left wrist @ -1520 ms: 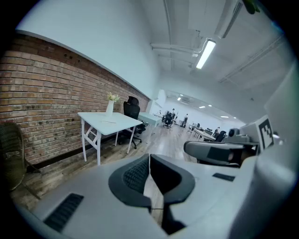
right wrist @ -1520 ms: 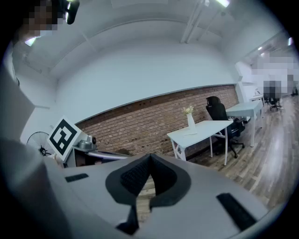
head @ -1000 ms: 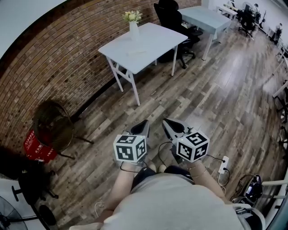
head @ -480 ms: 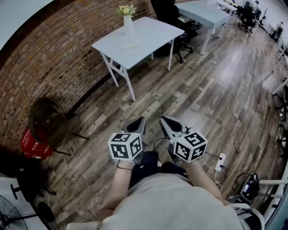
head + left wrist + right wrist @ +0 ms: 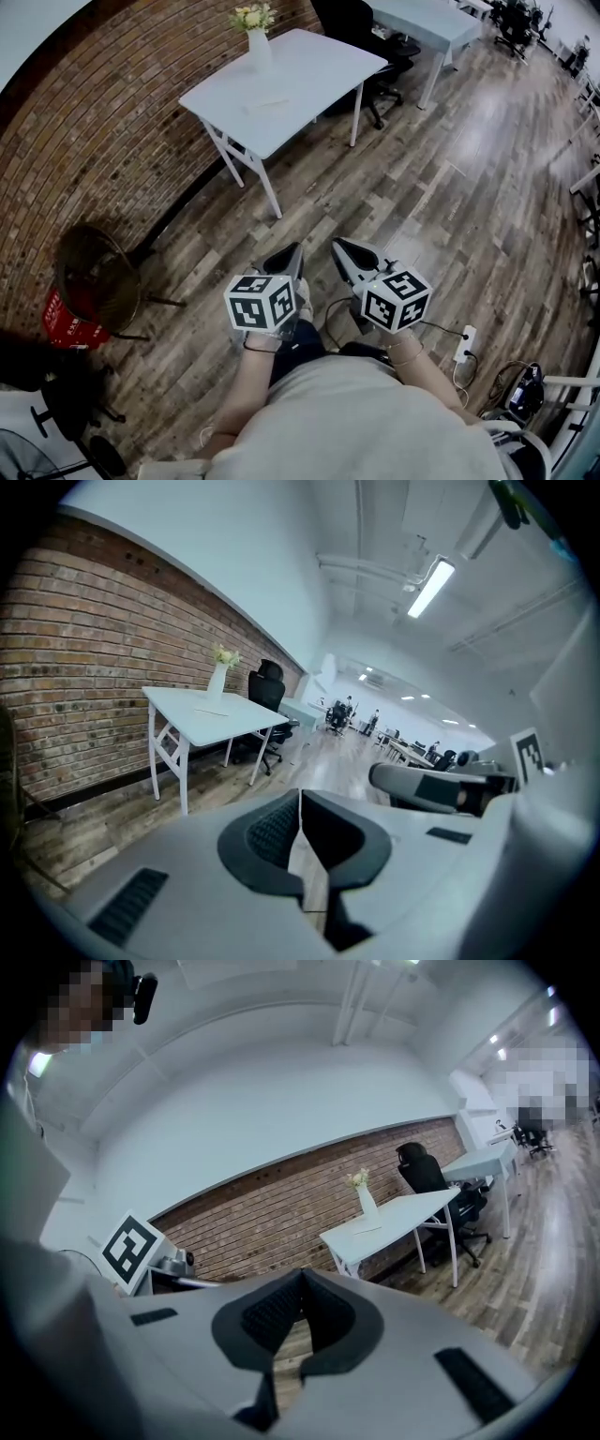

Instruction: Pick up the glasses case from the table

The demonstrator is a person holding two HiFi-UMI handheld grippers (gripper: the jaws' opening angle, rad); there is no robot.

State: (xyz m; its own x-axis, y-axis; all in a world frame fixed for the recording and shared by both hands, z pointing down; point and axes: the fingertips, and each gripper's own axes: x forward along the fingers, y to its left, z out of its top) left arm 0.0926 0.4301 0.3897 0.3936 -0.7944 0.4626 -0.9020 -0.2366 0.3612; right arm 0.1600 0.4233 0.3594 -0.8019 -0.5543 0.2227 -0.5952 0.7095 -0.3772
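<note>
Moved nearer the white desk [image 5: 314, 66] since a second ago, left hand-held gripper [image 5: 292, 255] and right hand-held gripper [image 5: 345, 251] both closed on nothing; best to walk right up, then open one over the glasses case [image 5: 267, 101] lying beside the vase [image 5: 258, 45].

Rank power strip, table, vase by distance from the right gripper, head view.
From the right gripper:
1. power strip, on the floor to its right.
2. table, ahead by the brick wall.
3. vase, at the table's far edge.

Flower vase [image 5: 255, 42] well ahead of left gripper [image 5: 289, 255]; wicker chair [image 5: 94, 277] off its left; office chair [image 5: 342, 23] beyond vase.
</note>
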